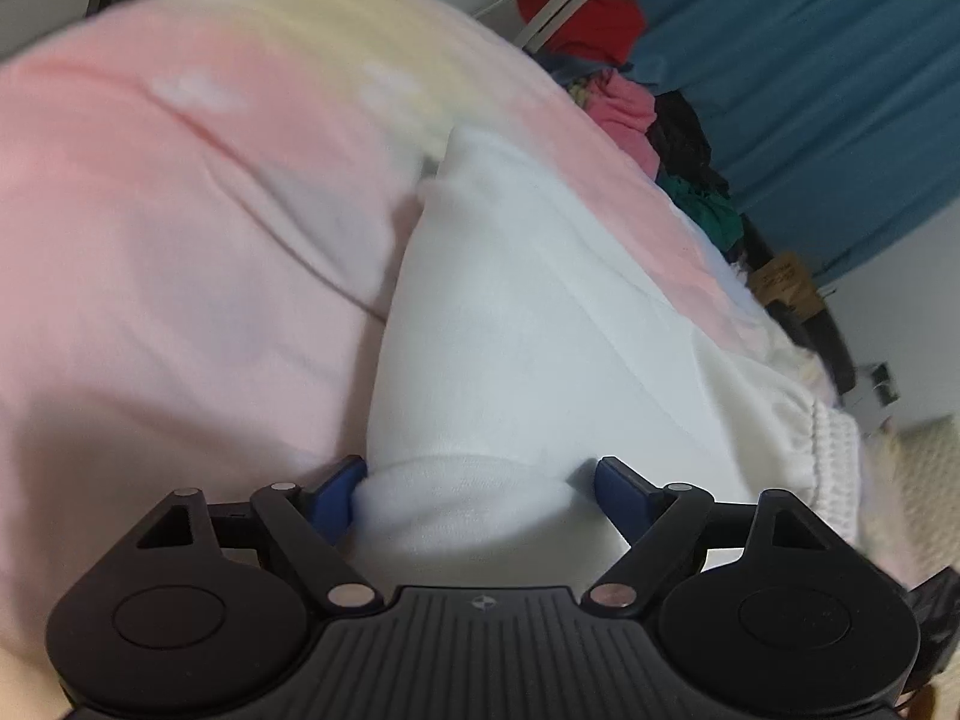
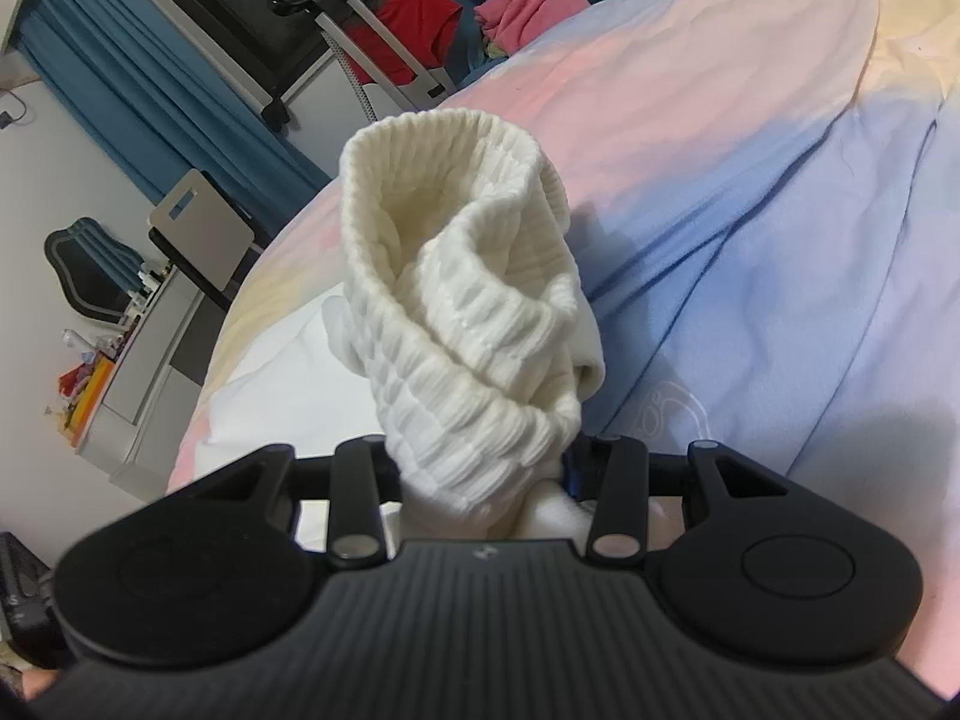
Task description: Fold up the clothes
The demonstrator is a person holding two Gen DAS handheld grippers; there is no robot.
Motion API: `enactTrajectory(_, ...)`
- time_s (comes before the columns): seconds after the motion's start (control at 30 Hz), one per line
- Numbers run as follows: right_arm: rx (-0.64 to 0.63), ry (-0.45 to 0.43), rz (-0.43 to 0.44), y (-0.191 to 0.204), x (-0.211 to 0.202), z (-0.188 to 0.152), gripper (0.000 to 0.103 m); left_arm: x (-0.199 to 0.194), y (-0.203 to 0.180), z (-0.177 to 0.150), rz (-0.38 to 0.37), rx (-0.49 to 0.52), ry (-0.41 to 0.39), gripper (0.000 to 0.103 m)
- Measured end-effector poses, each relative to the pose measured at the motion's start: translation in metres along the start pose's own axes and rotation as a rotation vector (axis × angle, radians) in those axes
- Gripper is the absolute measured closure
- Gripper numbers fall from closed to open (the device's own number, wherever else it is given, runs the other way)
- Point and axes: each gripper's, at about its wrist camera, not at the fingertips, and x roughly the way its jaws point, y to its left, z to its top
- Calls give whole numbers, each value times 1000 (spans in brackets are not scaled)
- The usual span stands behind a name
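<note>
A white sock (image 1: 510, 324) lies stretched over the pastel bedspread (image 1: 180, 240) in the left wrist view. My left gripper (image 1: 474, 492) is shut on the sock's smooth end, blue pads (image 1: 333, 501) pressed on either side of the bunched fabric. In the right wrist view my right gripper (image 2: 480, 480) is shut on the sock's ribbed cuff (image 2: 456, 300), which stands up open in front of the camera. The cuff also shows at the right in the left wrist view (image 1: 834, 450).
A pile of coloured clothes (image 1: 654, 126) lies at the bed's far edge, also in the right wrist view (image 2: 540, 0). Blue curtains (image 1: 810, 90), a metal stand (image 2: 384, 54) and a desk with a chair (image 2: 144, 324) stand beyond the bed.
</note>
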Motion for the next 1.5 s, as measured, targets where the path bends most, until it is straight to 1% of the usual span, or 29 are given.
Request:
enactTrajectory(0.07, 4, 1, -4, 0, 3, 0, 59, 1, 6, 1, -16, -31, 13, 22)
enactTrajectory(0.13, 1, -2, -8, 2, 3, 0, 58, 1, 12, 2, -31, -46, 20, 28)
enactTrajectory(0.2, -11, -10, -14, 6, 0, 0, 59, 2, 17, 1, -40, -48, 24, 37)
enactTrajectory(0.23, -16, -15, -17, 8, -2, -1, 59, 0, 20, 2, -48, -51, 23, 40)
enactTrajectory(0.27, -22, -19, -20, 10, -3, -1, 60, -3, 20, 2, -56, -47, 16, 46)
enactTrajectory(0.3, -27, -26, -18, 12, -7, -1, 61, -7, 18, 2, -67, -28, 5, 52)
enactTrajectory(0.37, -34, -42, -11, 17, -15, 1, 66, -17, 14, 2, -92, 11, -18, 58)
enactTrajectory(0.47, -10, -74, 7, 24, -34, 6, 68, -37, 6, 3, -155, 52, -50, 62)
enactTrajectory(0.53, 9, -96, 20, 29, -46, 9, 68, -49, 1, 6, -199, 42, -51, 62)
enactTrajectory(0.63, 42, -131, 50, 31, -69, 19, 69, -63, -25, 10, -238, 49, -69, 63)
enactTrajectory(0.7, 50, -159, 50, 31, -84, 27, 69, -66, -50, 13, -247, 66, -77, 63)
enactTrajectory(0.77, 68, -182, 48, 28, -96, 39, 69, -61, -82, 17, -248, 80, -71, 63)
enactTrajectory(0.87, 99, -221, 47, 14, -111, 69, 69, -42, -134, 28, -260, 100, -62, 63)
enactTrajectory(0.93, 116, -248, 32, -1, -117, 96, 69, -20, -172, 39, -279, 105, -51, 63)
enactTrajectory(1.03, 145, -292, 2, -29, -121, 144, 69, 27, -233, 55, -321, 121, -46, 63)
enactTrajectory(1.2, 197, -357, -76, -89, -112, 231, 69, 134, -324, 76, -374, 126, -5, 63)
enactTrajectory(1.3, 228, -376, -128, -127, -96, 274, 69, 199, -362, 82, -395, 124, 20, 63)
enactTrajectory(1.37, 244, -384, -150, -155, -82, 291, 69, 239, -378, 82, -399, 129, 40, 63)
enactTrajectory(1.43, 263, -404, -158, -178, -69, 287, 69, 279, -385, 80, -391, 163, 55, 63)
enactTrajectory(1.5, 283, -427, -163, -201, -55, 279, 69, 308, -383, 74, -384, 209, 61, 63)
